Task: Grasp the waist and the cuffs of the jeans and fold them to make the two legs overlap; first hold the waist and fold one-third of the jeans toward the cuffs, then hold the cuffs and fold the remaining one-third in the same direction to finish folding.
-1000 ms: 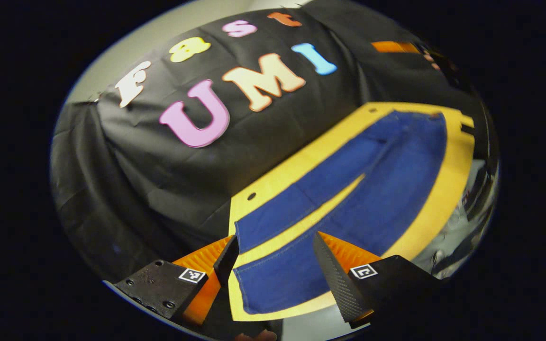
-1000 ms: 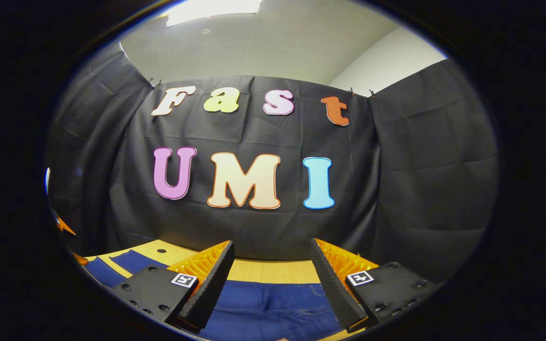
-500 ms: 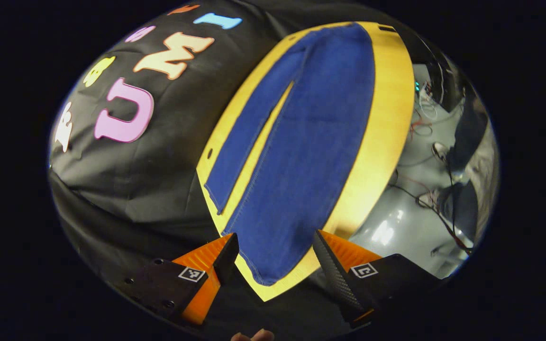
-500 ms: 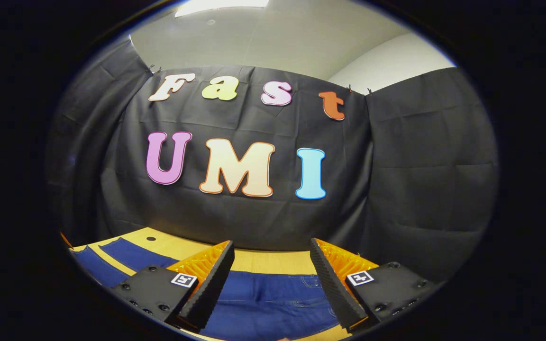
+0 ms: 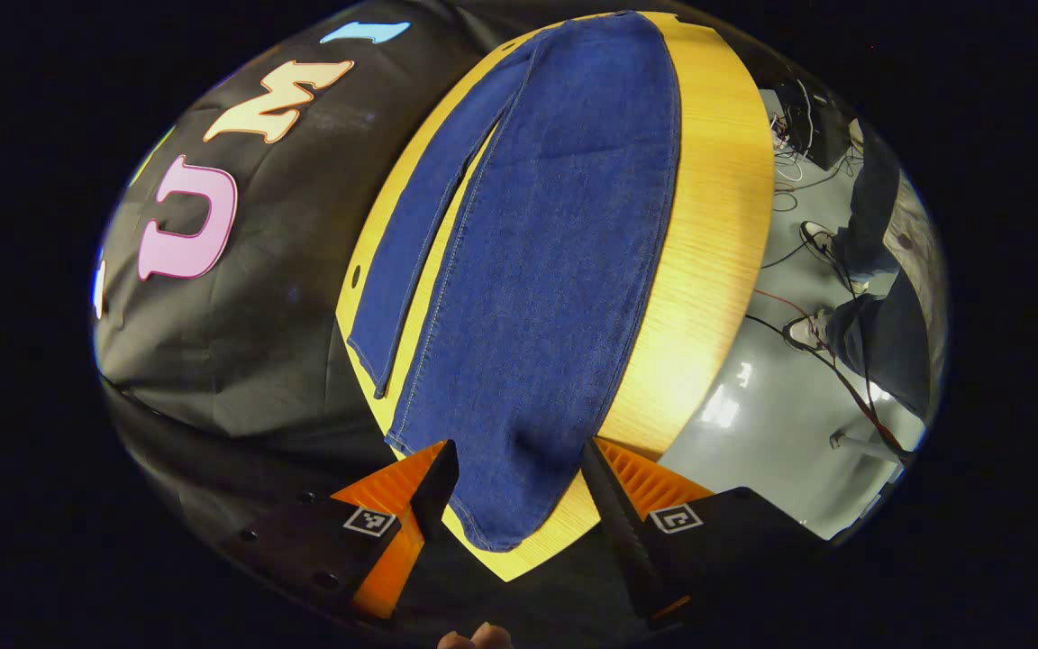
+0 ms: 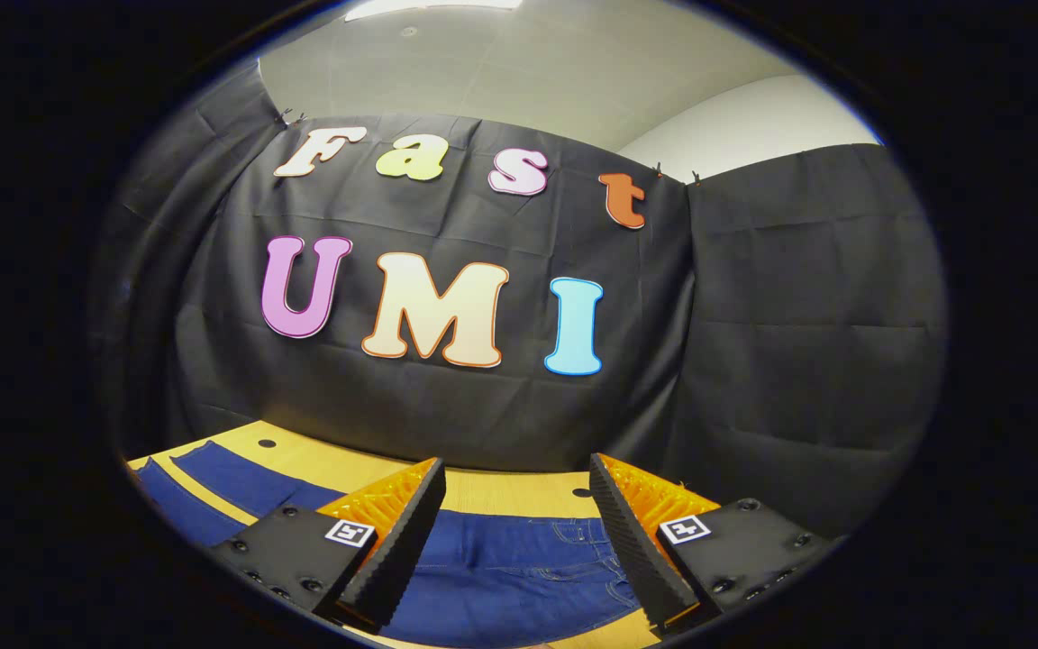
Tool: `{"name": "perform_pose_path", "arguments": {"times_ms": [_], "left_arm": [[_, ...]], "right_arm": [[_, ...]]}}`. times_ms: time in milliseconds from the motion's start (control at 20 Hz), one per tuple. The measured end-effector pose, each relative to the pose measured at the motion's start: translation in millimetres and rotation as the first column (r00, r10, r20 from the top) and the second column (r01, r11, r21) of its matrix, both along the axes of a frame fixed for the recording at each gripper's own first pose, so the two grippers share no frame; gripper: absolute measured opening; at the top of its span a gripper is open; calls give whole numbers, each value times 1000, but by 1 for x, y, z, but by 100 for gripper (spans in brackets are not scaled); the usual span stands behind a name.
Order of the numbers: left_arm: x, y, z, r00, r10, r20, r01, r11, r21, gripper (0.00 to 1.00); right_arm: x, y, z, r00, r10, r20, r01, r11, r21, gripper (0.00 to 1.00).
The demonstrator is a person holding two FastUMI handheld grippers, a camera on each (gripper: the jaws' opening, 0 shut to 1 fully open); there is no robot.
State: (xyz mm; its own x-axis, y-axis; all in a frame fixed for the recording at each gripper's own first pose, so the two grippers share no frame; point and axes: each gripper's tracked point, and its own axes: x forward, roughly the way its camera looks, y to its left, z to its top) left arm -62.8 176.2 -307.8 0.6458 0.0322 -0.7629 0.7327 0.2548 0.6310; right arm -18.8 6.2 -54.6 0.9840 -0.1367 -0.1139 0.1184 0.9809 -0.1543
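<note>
Blue jeans lie flat along the wooden table in the left gripper view, both legs spread apart, the near leg's cuff at the table's end. My left gripper is open, its fingers on either side of that cuff, just above it and not pressing on it. In the right gripper view the jeans' waist end with its pockets lies below my right gripper, which stands open above the cloth with nothing between its fingers.
Black cloth walls the booth behind the table. Beside the table is a grey floor with cables, and a person's legs and shoes stand there. A small hole marks the tabletop near its far edge.
The left gripper has swung round and closed in on the near leg's cuff, its fingers now flanking it. The right gripper view has shifted slightly, showing more of the waist.
</note>
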Motion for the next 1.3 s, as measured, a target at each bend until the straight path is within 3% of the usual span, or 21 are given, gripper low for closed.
{"name": "perform_pose_path", "arguments": {"times_ms": [200, 400, 600, 700, 800, 950, 1100, 1200, 1300], "left_arm": [[30, -7, -3, 997, -69, 28, 68, 997, 41, 86], [41, -10, -15, 992, -116, -39, 118, 992, 49, 85], [40, -13, -25, 985, -163, -56, 169, 980, 105, 10], [42, -14, -26, 988, -146, -46, 150, 984, 99, 2], [43, -13, -29, 992, -110, -58, 114, 991, 63, 0], [42, -12, -30, 993, -79, -89, 85, 994, 65, 0], [42, -14, -29, 991, -87, -102, 98, 989, 106, 0], [41, -14, -28, 992, -59, -112, 71, 992, 104, 0], [42, -11, -30, 992, -29, -121, 41, 995, 96, 0]], "right_arm": [[-3, -4, -2, 1000, -13, -9, 13, 1000, -18, 100], [-7, -11, -5, 999, -28, -18, 28, 999, -29, 100], [-12, -20, -16, 998, -22, -52, 18, 998, -60, 99], [-13, -29, -22, 997, -8, -76, 0, 994, -111, 99], [-16, -42, -34, 993, 13, -117, -36, 981, -193, 99], [-20, -78, -67, 974, 31, -225, -114, 923, -368, 99], [-31, -111, -108, 935, 51, -352, -223, 856, -467, 99], [-35, -131, -138, 896, 61, -440, -305, 806, -508, 100], [-46, -146, -175, 837, 78, -541, -414, 736, -535, 99]]}}
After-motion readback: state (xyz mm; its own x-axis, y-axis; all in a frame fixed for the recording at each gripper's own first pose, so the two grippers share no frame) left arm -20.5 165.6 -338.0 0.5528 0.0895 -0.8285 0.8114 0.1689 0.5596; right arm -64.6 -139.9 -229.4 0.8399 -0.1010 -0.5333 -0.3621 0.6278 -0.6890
